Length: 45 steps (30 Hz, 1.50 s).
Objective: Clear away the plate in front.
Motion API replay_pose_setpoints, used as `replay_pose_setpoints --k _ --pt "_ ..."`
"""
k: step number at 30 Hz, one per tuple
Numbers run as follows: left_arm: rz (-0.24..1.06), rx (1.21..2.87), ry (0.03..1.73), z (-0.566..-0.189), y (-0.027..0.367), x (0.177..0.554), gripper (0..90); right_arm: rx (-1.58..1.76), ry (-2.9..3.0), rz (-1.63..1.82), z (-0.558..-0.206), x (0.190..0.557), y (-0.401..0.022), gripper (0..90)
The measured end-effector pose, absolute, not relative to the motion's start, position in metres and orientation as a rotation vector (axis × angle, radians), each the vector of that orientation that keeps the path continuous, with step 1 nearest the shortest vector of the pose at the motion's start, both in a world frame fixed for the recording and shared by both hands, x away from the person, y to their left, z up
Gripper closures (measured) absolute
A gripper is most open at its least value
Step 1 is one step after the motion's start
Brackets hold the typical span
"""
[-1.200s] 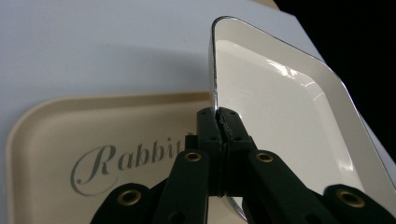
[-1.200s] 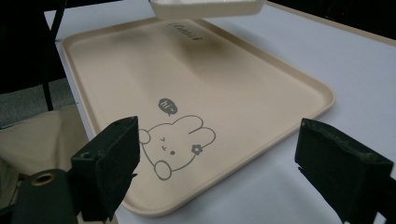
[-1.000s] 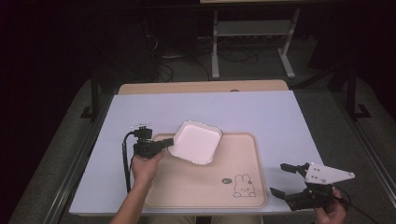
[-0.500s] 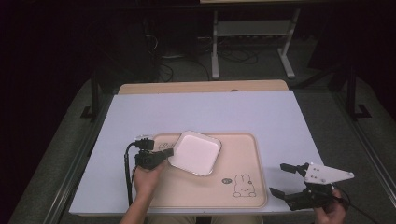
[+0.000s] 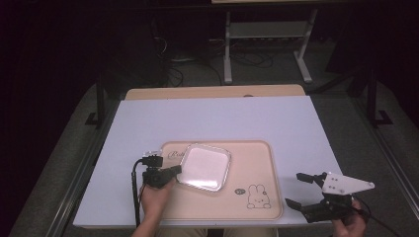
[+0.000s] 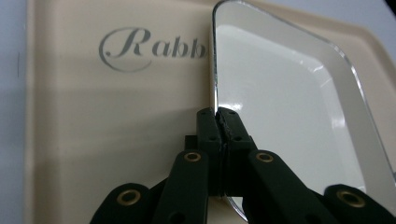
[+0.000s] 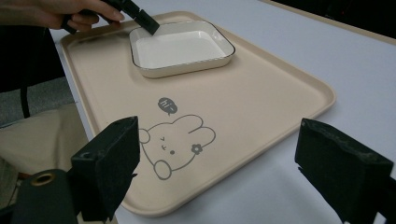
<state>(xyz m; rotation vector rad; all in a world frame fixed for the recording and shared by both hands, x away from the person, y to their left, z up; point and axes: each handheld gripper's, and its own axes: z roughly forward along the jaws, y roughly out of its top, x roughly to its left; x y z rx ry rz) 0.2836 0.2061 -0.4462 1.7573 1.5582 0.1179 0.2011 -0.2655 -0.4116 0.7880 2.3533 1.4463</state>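
A white square dish [image 5: 205,167] lies flat on the beige rabbit tray [image 5: 247,163], in its left half. My left gripper [image 5: 174,171] is shut on the dish's left rim; in the left gripper view its jaws pinch the rim of the dish [image 6: 289,107] at the gripper tips [image 6: 219,116]. My right gripper [image 5: 301,189] hangs open off the tray's right front corner, with nothing between its jaws. The right gripper view has the dish [image 7: 180,46] at the far side of the tray [image 7: 261,102], with the other gripper's jaw on its rim.
The tray sits on a pale lilac table top [image 5: 222,118], with a wooden strip [image 5: 212,92] along its far edge. A metal stand [image 5: 267,34] and cables lie on the dark floor beyond. A printed rabbit [image 5: 258,195] marks the tray's front right.
The left gripper has lowered the dish from a tilted, raised pose down flat onto the tray and drawn it slightly toward the person. The right gripper has stayed put.
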Motion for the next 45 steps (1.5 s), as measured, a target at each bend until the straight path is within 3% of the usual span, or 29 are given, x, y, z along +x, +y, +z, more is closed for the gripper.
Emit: replay_pose_setpoints --k 6,14,45 --pt "0.121 1.804 1.539 -0.444 0.203 0.278 85.9 0.786 2.346 1.448 -0.411 0.2 -0.266 13.1" --pt "0.118 1.822 1.516 -0.442 0.199 0.265 75.9 0.779 2.346 1.448 -0.411 0.2 -0.266 13.1" --pt "0.171 1.935 1.416 -0.44 0.179 0.239 75.1 0.779 2.361 1.449 -0.411 0.201 -0.265 13.1"
